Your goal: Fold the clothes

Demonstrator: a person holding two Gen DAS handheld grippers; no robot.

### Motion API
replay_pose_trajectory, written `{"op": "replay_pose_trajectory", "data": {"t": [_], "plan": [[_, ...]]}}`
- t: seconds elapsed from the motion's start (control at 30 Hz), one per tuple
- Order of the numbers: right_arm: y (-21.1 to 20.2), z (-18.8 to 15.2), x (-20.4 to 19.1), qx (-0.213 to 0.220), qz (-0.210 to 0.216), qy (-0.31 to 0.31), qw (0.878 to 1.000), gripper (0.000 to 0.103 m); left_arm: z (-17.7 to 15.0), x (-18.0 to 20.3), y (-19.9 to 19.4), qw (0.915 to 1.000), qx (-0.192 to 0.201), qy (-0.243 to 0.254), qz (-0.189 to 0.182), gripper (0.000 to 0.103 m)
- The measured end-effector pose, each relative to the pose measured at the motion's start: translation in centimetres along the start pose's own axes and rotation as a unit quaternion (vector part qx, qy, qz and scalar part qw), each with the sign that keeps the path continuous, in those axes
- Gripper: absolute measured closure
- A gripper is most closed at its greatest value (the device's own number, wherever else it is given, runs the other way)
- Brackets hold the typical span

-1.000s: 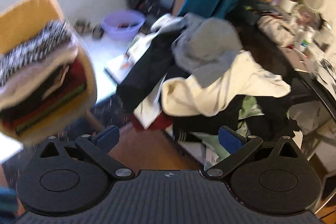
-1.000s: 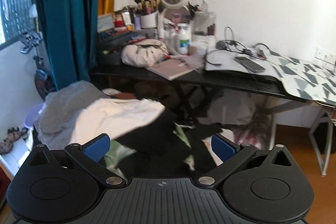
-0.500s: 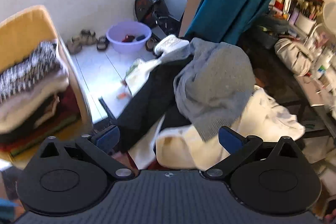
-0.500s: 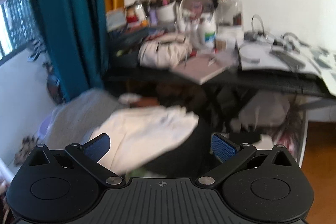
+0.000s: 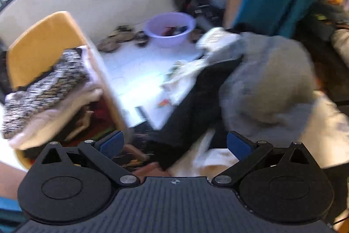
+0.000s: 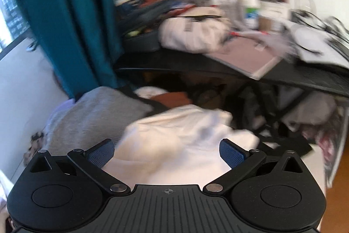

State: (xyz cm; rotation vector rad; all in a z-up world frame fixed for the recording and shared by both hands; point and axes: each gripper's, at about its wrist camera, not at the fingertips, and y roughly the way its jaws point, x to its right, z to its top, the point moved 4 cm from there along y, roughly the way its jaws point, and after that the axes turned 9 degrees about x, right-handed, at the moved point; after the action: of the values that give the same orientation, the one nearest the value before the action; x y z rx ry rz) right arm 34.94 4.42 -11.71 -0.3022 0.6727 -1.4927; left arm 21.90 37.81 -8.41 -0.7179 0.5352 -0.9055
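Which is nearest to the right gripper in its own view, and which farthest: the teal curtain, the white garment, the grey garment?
1. white garment, right ahead between the open jaws.
2. grey garment, ahead to the left.
3. teal curtain, far left, behind.

Motion blur smears the clutter on the desk (image 6: 218, 64) and the folded stack (image 5: 43, 97) on the chair (image 5: 43, 36)
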Motion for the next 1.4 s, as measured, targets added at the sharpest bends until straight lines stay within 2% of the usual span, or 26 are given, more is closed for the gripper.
{"op": "replay_pose_trajectory", "data": {"t": [0.07,0.1,0.2,0.3,0.37,0.43,0.57,0.6,0.63,0.67,0.7,0.73,0.77,0.8,0.87,0.93,1.03,1.13,1.3,1.4], "plan": [[1.5,0.3,-2.7,0.001,0.012,-0.021,1.0,0.001,0.5,-1.4,1.2,0.9997,0.0,-0.001,0.026,0.0],[2.2,0.4,-4.0,0.001,0.018,-0.027,0.999,0.001,1.0,-2.0,1.6,0.9996,-0.001,-0.006,0.027,0.0],[4.7,0.3,-8.6,-0.008,0.045,-0.055,0.997,0.001,2.1,-3.6,3.7,0.9992,-0.009,-0.039,0.007,0.0],[7.4,-0.7,-14.4,-0.034,0.077,-0.143,0.986,0.001,3.8,-4.4,5.9,0.999,-0.006,-0.044,-0.012,0.0],[8.9,-1.2,-17.5,-0.039,0.079,-0.172,0.981,0.001,5.2,-4.9,7.1,0.9994,0.004,-0.031,-0.013,0.0],[10.8,-1.3,-20.0,-0.04,0.076,-0.169,0.982,0.001,6.5,-5.4,8.4,0.9997,0.002,-0.018,-0.014,0.0],[15.1,-1.7,-24.0,-0.057,0.043,-0.171,0.983,0.005,8.8,-6.7,10.6,0.9997,-0.002,-0.001,-0.026,0.0],[16.0,-1.9,-24.7,-0.058,0.034,-0.174,0.982,0.02,9.3,-6.9,11.0,0.9997,0.0,0.003,-0.025,0.0],[16.5,-2.0,-25.0,-0.058,0.027,-0.172,0.983,0.052,9.7,-7.0,11.4,0.9997,0.002,0.007,-0.025,0.0],[16.8,-2.1,-25.2,-0.055,0.022,-0.167,0.984,0.063,10.0,-7.0,11.8,0.9996,0.0,0.011,-0.025,0.0],[17.0,-2.1,-25.4,-0.052,0.018,-0.161,0.985,0.067,10.3,-7.0,12.2,0.9995,-0.003,0.015,-0.027,0.0],[16.9,-2.0,-25.0,-0.046,0.021,-0.147,0.988,0.082,10.5,-6.8,12.5,0.9991,-0.004,0.018,-0.038,0.0],[16.6,-1.8,-24.2,-0.038,0.028,-0.127,0.991,0.09,10.7,-6.6,12.8,0.9985,-0.005,0.022,-0.049,0.0],[16.3,-1.6,-23.4,-0.03,0.036,-0.106,0.993,0.092,10.9,-6.0,13.0,0.9977,-0.006,0.026,-0.062,0.0],[14.7,-0.8,-20.8,-0.012,0.045,-0.043,0.998,0.094,11.2,-4.8,13.5,0.9958,-0.009,0.036,-0.083,0.001],[12.3,0.2,-17.7,0.015,0.031,0.002,0.999,0.095,11.5,-3.1,13.7,0.9938,-0.011,0.048,-0.099,0.001],[8.5,1.2,-12.7,0.047,0.001,0.05,0.998,0.096,12.0,-0.4,13.7,0.9898,-0.009,0.062,-0.128,0.001],[5.2,1.2,-7.8,0.07,-0.041,0.065,0.995,0.097,12.0,2.9,13.4,0.9842,-0.013,0.074,-0.161,0.001],[0.7,-1.9,0.1,0.051,-0.115,0.134,0.983,0.097,10.9,8.1,12.0,0.9727,-0.019,0.103,-0.207,0.001],[-0.7,-5.6,3.4,-0.002,-0.138,0.135,0.981,0.097,9.6,10.7,11.0,0.9646,-0.02,0.131,-0.228,0.001]]}}
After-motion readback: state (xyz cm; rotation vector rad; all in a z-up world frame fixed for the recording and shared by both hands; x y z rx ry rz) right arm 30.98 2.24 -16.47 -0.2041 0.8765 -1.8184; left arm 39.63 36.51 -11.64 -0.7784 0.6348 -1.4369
